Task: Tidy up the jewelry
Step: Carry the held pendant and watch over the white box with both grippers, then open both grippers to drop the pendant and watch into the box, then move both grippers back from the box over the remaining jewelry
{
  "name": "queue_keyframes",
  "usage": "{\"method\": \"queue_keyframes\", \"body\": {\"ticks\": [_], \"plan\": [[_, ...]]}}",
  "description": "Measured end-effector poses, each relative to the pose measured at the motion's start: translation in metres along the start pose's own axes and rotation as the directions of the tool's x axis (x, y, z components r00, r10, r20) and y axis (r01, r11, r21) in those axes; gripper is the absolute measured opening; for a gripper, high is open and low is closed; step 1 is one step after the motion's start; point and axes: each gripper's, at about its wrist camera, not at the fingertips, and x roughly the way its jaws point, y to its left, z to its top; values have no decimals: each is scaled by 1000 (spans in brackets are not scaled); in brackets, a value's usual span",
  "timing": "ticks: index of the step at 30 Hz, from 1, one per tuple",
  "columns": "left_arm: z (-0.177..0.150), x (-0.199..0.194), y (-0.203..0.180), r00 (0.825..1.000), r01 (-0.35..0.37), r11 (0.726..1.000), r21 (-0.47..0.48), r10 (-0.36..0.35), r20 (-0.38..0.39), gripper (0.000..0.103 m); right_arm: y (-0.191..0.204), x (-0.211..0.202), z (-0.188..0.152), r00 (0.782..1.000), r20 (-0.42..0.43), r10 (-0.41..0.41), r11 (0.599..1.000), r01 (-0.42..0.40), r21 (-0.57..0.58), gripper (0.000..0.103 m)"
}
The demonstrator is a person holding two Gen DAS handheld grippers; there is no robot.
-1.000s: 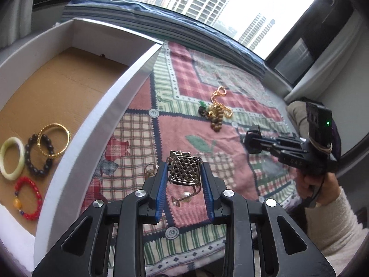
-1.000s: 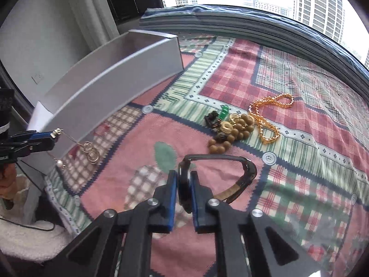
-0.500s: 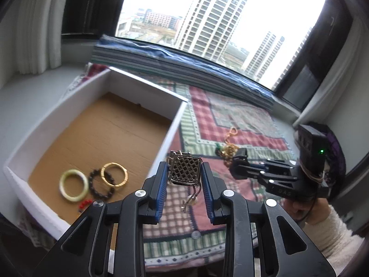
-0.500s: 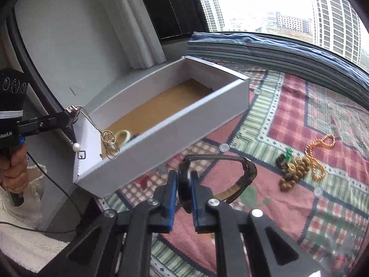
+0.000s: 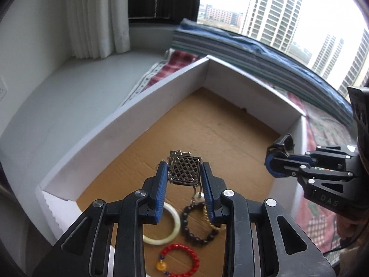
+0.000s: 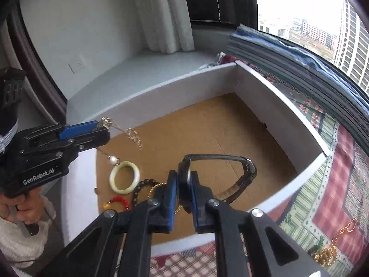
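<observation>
While we hold both pieces above the box, the left gripper jaws pinch the stiff filigree earring by its plate, its light pearl drop dangling. The right gripper jaws clamp the watch by its rigid case, its limp strap looping freely.

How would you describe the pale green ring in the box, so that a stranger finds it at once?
Look inside the white-walled box with the brown cardboard floor. Four bracelets lie together near one end of it. The pale jade bangle is the smooth, solid ring of milky green; beside it, the dark bead bracelet and the red bead bracelet are strung from beads, and the gold bracelet is thin twisted metal.
</observation>
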Motion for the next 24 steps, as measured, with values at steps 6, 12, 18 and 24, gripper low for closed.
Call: {"method": "queue_keyframes", "body": {"ticks": [6,12,18,24], "plan": [[-13,47,11,995,-22,999,-32,19,-101,29,-3,59,8,992,-111,-65,997,70,38,12],[-14,39,9,996,-45,998,-47,41,-79,74,1,52,9,998,-55,-34,995,39,96,46],[-25,-3,-4,998,-56,998,-1,56,8,88,3,-5,-14,996,59,-67,994,61,93,57],[-67,-50,-44,998,1,997,78,-7,67,93,-3,-56,-76,988,100,-114,986,100,130,57]]}}
